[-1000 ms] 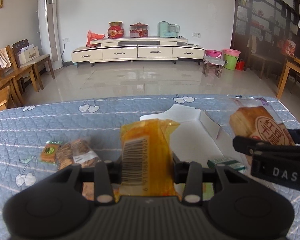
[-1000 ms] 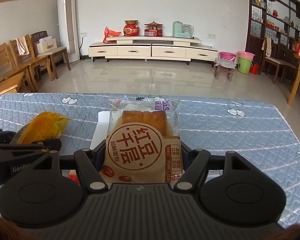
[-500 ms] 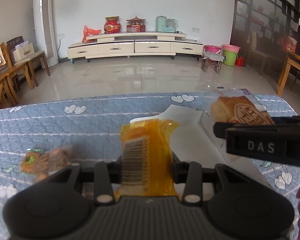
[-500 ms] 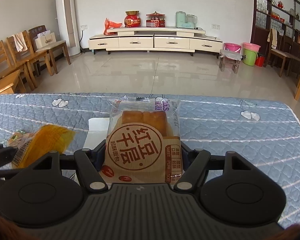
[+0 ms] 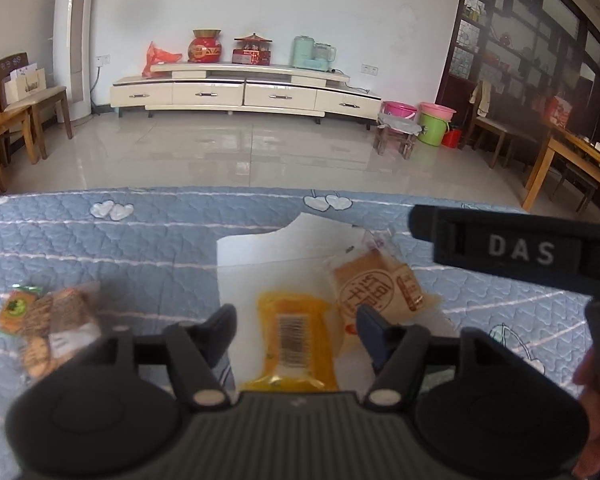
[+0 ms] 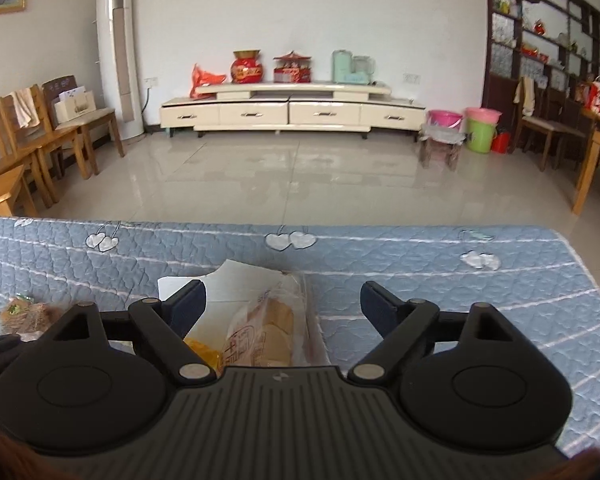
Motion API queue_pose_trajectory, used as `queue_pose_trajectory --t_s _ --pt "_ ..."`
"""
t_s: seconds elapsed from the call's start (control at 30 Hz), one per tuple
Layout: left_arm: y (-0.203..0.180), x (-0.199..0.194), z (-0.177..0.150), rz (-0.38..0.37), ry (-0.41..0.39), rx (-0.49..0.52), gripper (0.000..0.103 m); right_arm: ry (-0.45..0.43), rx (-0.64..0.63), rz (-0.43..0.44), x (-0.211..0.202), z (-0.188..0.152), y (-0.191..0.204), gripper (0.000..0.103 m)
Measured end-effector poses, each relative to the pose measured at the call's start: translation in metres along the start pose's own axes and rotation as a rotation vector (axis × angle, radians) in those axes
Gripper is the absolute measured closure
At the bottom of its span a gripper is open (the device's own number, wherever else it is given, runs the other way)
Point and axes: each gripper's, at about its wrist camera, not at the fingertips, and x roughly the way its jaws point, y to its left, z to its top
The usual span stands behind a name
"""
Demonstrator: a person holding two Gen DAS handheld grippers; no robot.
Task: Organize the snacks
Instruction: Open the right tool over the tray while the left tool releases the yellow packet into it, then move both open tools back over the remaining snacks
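Observation:
A yellow snack packet [image 5: 294, 336] with a barcode lies in the white box [image 5: 260, 254] on the blue quilted table. A clear-wrapped pastry with a red round stamp [image 5: 374, 290] lies beside it on the right, also in the box. My left gripper [image 5: 296, 320] is open above the yellow packet, fingers apart and empty. My right gripper [image 6: 284, 300] is open above the pastry [image 6: 266, 330], empty; its side shows in the left wrist view [image 5: 516, 250]. The box flap shows in the right wrist view [image 6: 240, 280].
Several small wrapped biscuits [image 5: 48, 316] lie on the quilt left of the box, also in the right wrist view [image 6: 20, 312]. The table's far edge [image 6: 300, 220] faces a tiled floor. Wooden chairs [image 6: 40, 140] stand left, a wooden table [image 5: 572, 168] right.
Both grippers opened and let go of their snacks. The yellow packet and the stamped pastry now lie in the white box. Both grippers rose a little.

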Motion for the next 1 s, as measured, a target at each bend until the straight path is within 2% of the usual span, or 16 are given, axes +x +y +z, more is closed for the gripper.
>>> queue_pose_trajectory --t_s 0.1,0.3,0.5,0.6,0.83,1.0 --pt "0.001 -0.018 -0.004 0.032 -0.024 0.012 0.03 -0.014 0.0 -0.016 -0.018 -0.003 0.0 0.0" --pt "0.02 -0.053 -0.014 0.094 -0.037 0.016 0.028 -0.036 0.002 -0.008 -0.052 -0.014 0.008 0.0" --pt "0.058 -0.081 -0.03 0.159 -0.045 -0.028 0.027 -0.02 -0.013 0.027 -0.069 -0.032 0.032 0.0" --pt "0.083 -0.093 -0.043 0.184 -0.038 -0.081 0.027 -0.007 -0.014 0.052 -0.072 -0.04 0.046 0.0" --pt "0.133 -0.102 -0.061 0.26 -0.027 -0.14 0.024 0.022 -0.053 0.136 -0.072 -0.059 0.088 0.0" --pt "0.16 -0.088 -0.052 0.28 -0.034 -0.19 0.002 0.03 -0.062 0.186 -0.076 -0.069 0.099 0.0"
